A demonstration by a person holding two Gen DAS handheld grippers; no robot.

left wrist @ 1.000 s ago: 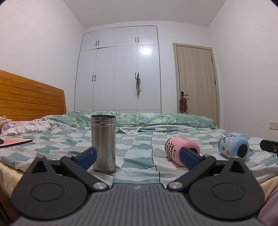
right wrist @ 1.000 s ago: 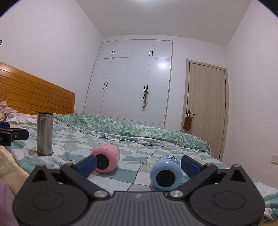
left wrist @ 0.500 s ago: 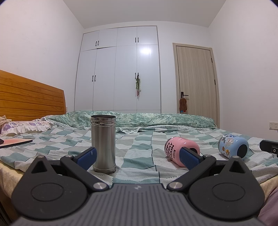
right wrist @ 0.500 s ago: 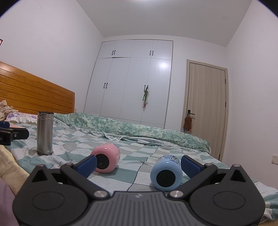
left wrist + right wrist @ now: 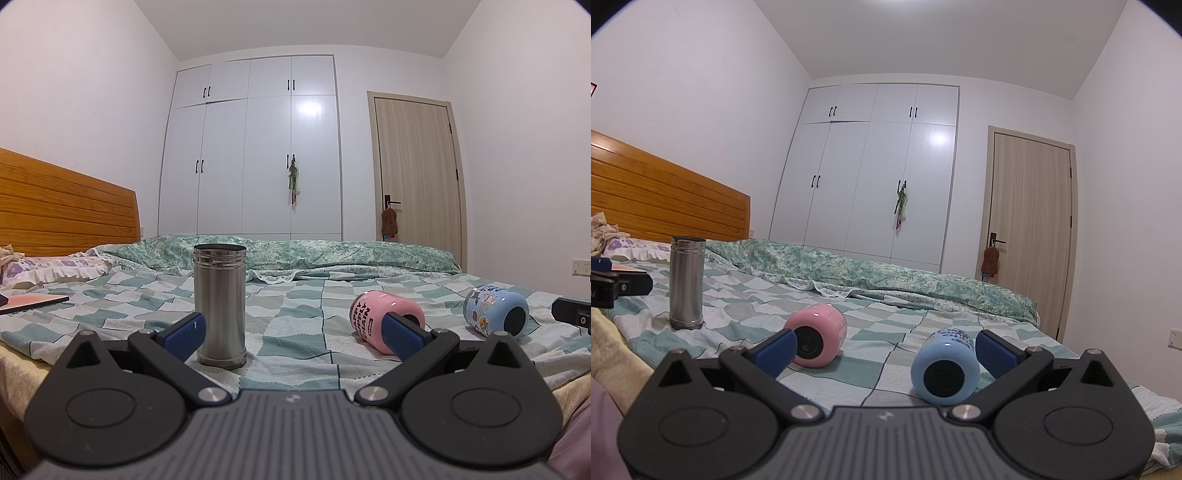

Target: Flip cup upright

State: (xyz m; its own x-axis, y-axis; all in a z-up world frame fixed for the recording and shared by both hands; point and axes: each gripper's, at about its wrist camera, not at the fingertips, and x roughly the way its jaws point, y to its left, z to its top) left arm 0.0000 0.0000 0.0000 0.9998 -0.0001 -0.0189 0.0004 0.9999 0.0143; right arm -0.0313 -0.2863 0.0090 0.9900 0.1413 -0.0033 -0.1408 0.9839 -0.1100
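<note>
Two cups lie on their sides on the bed (image 5: 886,369): the blue cup (image 5: 945,369) sits just ahead of the right claw (image 5: 884,352), nearer its right finger, and the pink cup (image 5: 818,339) lies beside the left finger, both with round ends toward that camera. Both claws are wide and hold nothing, the left claw (image 5: 291,332) framing the steel flask (image 5: 219,306), which stands upright. On soft, wrinkled bedding a round cup will likely roll from an off-centre pinch, a righted cup may tip again, and the tall flask could topple if nudged.
</note>
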